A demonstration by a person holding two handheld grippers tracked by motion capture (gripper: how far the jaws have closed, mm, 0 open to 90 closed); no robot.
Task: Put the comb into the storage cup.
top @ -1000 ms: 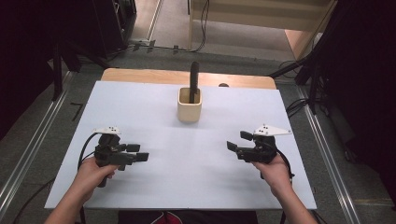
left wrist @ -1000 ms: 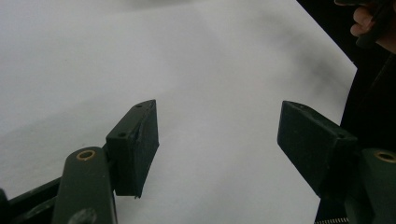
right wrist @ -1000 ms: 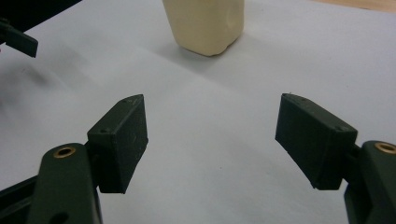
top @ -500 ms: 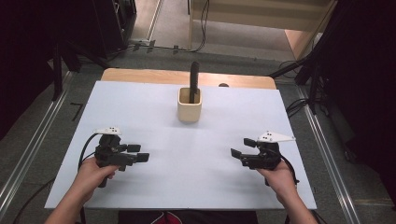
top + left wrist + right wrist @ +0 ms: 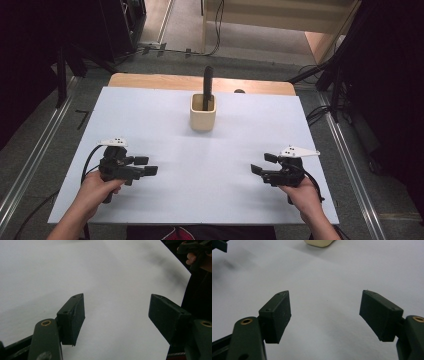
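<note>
High view: the cup [image 5: 203, 113] stands upright at upper centre of the frame, on the white sheet [image 5: 150, 120] that covers the table. A dark rod [image 5: 207, 87] stands in the cup, long axis near vertical, top end pointing up and toward the far edge of the table, bottom end hidden inside the cup. What the rod is, you cannot tell from here.

Your left gripper [image 5: 145, 166] sits at lower left of the frame, jaws pointing toward frame right. Your right gripper [image 5: 261, 164] sits at lower right, jaws pointing toward frame left. The two face each other across bare sheet, well apart. The cup lies above and between them in the frame, well apart from both, slightly nearer the centre line than either gripper.

Left gripper view: your left gripper [image 5: 116, 315] has its jaws spread wide, nothing between them but white sheet. Your other hand [image 5: 197, 258] shows at upper right of the frame.

Right gripper view: your right gripper [image 5: 324, 313] has its jaws spread wide, nothing held, sheet beneath. The cup's base [image 5: 319, 242] shows at the top edge, a little left of centre, well ahead of the jaws.
</note>
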